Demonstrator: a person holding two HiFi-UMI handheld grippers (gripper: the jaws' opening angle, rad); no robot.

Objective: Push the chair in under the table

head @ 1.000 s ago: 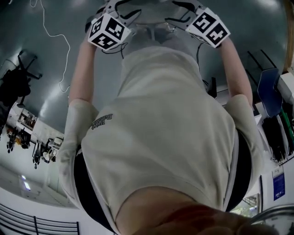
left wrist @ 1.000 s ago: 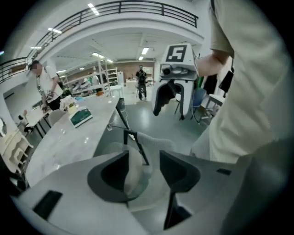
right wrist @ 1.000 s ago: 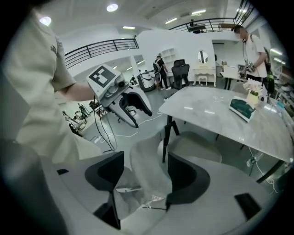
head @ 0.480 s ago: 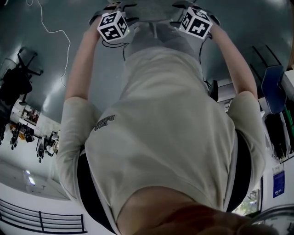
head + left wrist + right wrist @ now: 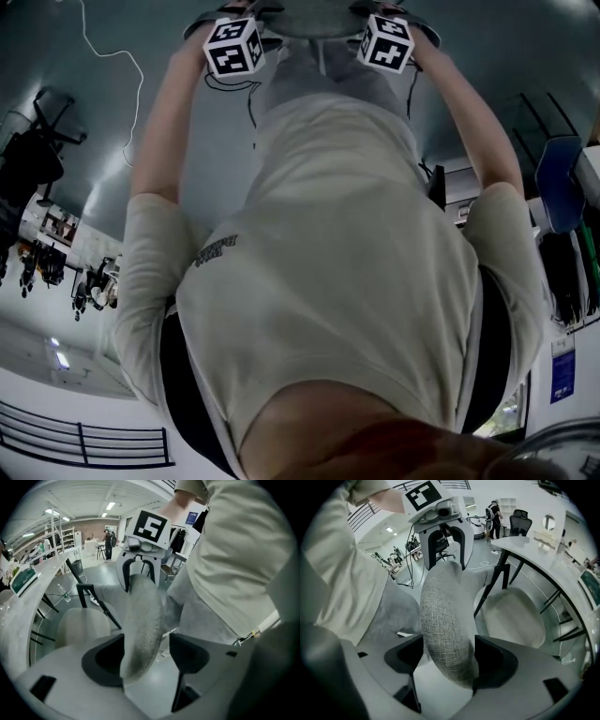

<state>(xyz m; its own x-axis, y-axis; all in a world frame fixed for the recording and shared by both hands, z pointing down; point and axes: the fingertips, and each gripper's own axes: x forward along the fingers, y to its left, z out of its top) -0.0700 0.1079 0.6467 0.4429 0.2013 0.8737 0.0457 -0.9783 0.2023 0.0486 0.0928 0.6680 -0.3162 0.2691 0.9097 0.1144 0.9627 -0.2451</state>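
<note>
The chair's grey fabric backrest [image 5: 143,620] stands edge-on between the jaws of my left gripper [image 5: 146,641]. It leans on the left jaw and a gap shows at the right one. My right gripper [image 5: 449,644] straddles the same backrest [image 5: 445,616], which touches its right jaw only. Both pairs of jaws have just been opening around the backrest and are open. The pale seat [image 5: 513,616] lies below, next to the white table [image 5: 548,559] on black legs. In the head view both grippers [image 5: 232,17] [image 5: 380,11] sit on the backrest's top edge [image 5: 314,19].
A person's torso in a pale shirt [image 5: 347,281] fills the head view. A black office chair [image 5: 42,150] stands at the left, a blue chair [image 5: 553,183] at the right, and a white cable [image 5: 103,47] lies on the grey floor. People [image 5: 493,510] stand far off.
In the head view both marker cubes have moved up the picture and closer together, down onto the chair's backrest, whose top edge now shows between them.
</note>
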